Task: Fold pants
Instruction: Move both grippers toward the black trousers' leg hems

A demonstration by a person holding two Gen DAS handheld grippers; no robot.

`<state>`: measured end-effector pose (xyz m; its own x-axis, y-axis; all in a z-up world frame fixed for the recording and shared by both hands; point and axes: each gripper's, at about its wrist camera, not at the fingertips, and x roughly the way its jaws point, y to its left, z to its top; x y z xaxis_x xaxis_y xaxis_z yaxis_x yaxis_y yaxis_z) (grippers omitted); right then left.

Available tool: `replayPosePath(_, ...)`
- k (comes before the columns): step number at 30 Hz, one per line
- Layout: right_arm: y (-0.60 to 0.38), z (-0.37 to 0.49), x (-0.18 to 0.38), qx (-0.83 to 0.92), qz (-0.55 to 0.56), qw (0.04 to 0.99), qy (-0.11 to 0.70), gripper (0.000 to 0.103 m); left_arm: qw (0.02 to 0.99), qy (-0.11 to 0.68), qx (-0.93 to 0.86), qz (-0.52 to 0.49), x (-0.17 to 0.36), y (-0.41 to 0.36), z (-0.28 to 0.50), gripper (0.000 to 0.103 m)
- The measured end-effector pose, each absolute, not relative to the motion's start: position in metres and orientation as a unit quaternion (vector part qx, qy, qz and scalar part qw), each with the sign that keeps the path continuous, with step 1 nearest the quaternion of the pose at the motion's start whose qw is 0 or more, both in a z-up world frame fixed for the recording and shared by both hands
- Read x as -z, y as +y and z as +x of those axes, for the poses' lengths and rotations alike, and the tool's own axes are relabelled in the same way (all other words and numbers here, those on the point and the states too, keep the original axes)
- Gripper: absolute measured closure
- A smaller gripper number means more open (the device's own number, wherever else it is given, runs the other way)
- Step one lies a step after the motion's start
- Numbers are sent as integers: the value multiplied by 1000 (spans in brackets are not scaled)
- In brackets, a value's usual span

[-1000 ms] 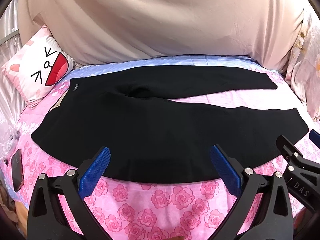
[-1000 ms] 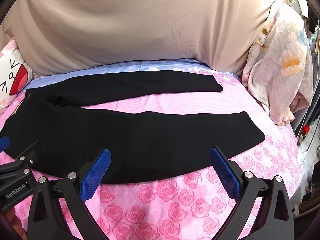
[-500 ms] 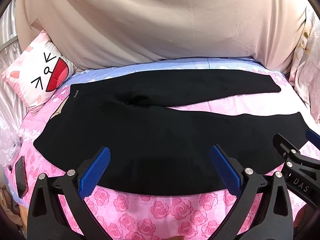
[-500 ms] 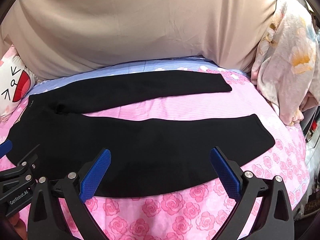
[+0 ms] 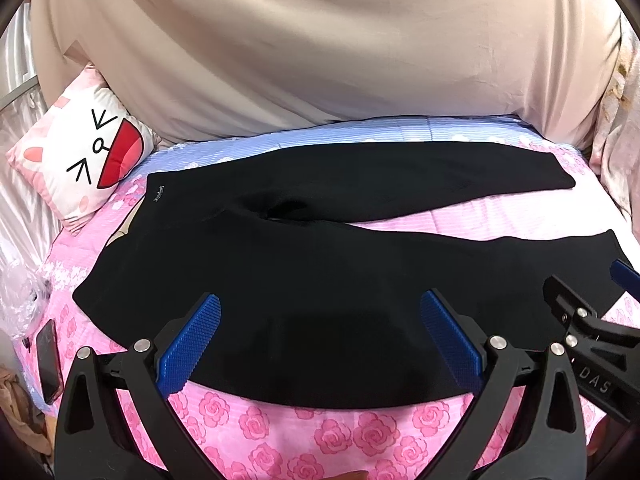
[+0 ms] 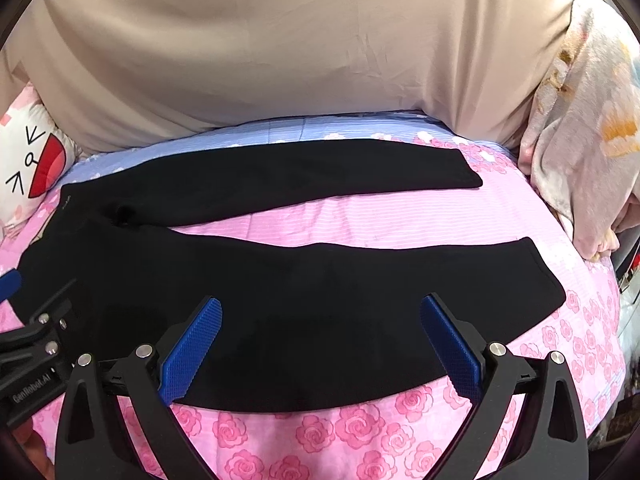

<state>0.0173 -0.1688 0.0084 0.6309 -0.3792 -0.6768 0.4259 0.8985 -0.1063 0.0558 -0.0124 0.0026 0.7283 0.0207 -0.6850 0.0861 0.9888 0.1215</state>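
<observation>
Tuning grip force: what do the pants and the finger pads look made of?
Pants: matte black soft knit or fleece, probably; no sheen, lies limp and flat on the bedsheet. Pads on the left gripper fingers: blue rubber or plastic, apparently; fine cross-hatched texture shows.

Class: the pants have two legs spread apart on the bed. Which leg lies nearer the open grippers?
The lower, wider-looking leg, lying directly beyond both grippers' blue pads; the other leg lies farther back, toward the beige cover.
</observation>
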Motion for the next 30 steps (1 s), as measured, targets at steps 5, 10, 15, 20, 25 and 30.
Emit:
replayPosePath(5, -170, 25, -5, 226, 27, 899, 374, 5, 925, 372, 18, 69, 1, -12, 66, 5)
replayPosePath(10, -171, 30, -3, 227, 28, 897, 379, 5, 923, 378, 17, 69, 5, -12, 73, 5)
replayPosePath(15, -169, 36, 0, 227, 24, 894, 385, 5, 922, 381, 15, 68, 9, -10, 79, 5)
replayPosePath(20, -171, 42, 0, 226, 22, 893, 388, 5, 920, 386, 14, 67, 12, -11, 84, 5)
replayPosePath(25, -171, 44, 2, 226, 22, 892, 392, 5, 919, 388, 15, 69, 14, -13, 88, 5)
replayPosePath(30, -173, 46, 2, 228, 23, 891, 393, 5, 918, 390, 16, 71, 16, -14, 90, 5)
